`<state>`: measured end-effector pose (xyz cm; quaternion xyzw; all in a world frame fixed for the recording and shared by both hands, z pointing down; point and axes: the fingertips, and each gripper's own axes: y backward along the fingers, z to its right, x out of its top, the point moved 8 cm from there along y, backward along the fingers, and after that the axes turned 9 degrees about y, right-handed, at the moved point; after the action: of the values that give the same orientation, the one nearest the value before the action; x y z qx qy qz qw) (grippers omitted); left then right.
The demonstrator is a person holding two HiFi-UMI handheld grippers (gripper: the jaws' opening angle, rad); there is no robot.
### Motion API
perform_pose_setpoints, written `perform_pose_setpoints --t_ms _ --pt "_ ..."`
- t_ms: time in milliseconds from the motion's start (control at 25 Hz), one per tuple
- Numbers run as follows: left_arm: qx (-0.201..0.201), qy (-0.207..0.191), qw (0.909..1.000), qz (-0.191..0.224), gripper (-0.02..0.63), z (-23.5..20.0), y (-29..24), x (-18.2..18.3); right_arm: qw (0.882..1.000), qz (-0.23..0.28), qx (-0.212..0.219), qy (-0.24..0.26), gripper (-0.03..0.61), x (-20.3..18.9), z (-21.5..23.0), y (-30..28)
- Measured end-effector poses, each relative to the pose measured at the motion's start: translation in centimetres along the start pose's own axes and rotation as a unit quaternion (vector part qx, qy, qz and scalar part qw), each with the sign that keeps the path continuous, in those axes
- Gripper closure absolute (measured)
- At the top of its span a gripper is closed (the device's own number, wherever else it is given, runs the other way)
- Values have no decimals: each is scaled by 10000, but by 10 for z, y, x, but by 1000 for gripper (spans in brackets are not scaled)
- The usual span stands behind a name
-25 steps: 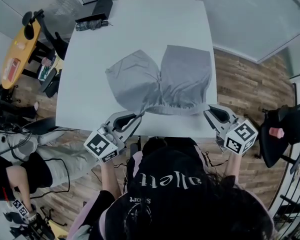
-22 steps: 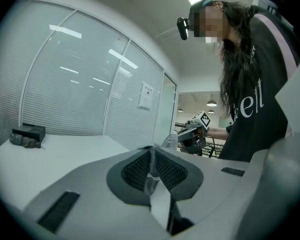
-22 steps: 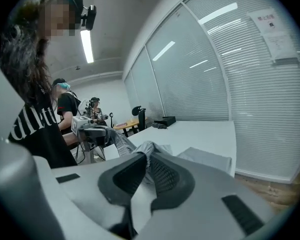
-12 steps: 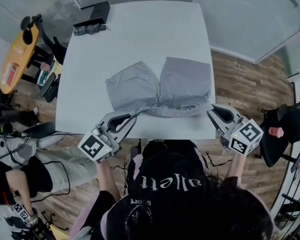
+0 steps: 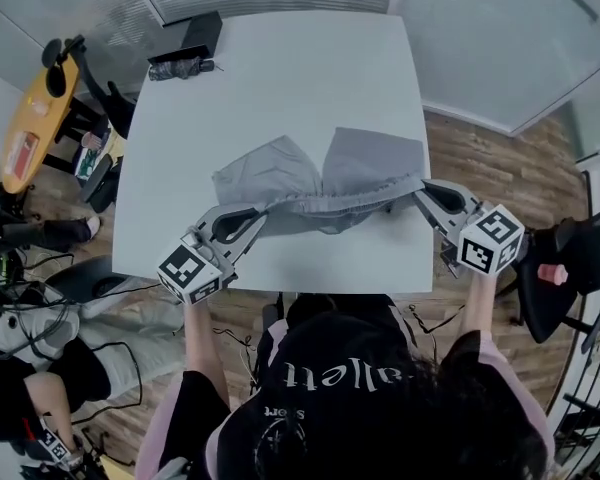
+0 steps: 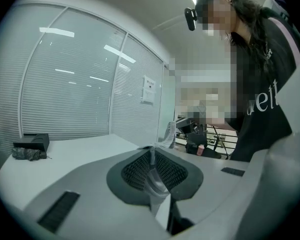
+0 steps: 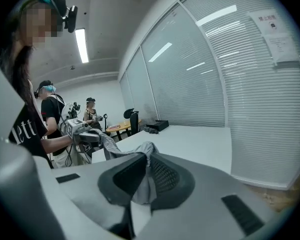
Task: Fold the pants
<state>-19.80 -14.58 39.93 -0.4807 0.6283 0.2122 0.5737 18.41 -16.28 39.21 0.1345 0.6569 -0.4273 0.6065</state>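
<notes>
Currently the left claw (image 5: 263, 212) is closed to a narrow gap and pinches one end of the waistband of the gray pants (image 5: 280, 173). The left gripper view shows a thin fold of cloth squeezed between its pads. The right claw (image 5: 421, 190) is equally narrow and clamps the other end of the waistband, and the right gripper view shows a thicker wad of gray cloth bunched between its pads. The waistband runs as a stretched strip from claw to claw and looks lifted off the white desk (image 5: 280, 78) on the near side. The two legs lie on the desk just beyond the claws, one lobe ahead of the left claw and one ahead of the right, joined in the middle between them. Both claws point away from the person, angled slightly down. A black box (image 5: 202, 30) sits well beyond the left claw at the far corner of the desk, with a dark bundle (image 5: 180, 68) just beside it. An office chair (image 5: 570, 268) stands off the desk, outside the right claw.
</notes>
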Motion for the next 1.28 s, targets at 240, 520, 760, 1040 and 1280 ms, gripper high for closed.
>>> perform_pose_setpoints --t_ms 240,520,760,1040,1280 --pt "139 29 9996 -250 563 -40 -18 2 9993 -325 91 137 534 8 34 -40" --pt "524 270 9964 -606 563 -89 -45 -12 9976 -687 42 -43 534 -3 79 -100" --pt "837 507 9910 -909 563 -130 -71 -28 9943 -1041 92 -207 534 -22 112 -151" --pt "1293 1286 9772 -1087 563 -158 -92 -68 9875 -1484 -15 -527 534 -73 132 -182" --pt "1470 1822 9632 -1318 563 -159 -109 -102 9780 -1916 -158 -813 534 -114 137 -191"
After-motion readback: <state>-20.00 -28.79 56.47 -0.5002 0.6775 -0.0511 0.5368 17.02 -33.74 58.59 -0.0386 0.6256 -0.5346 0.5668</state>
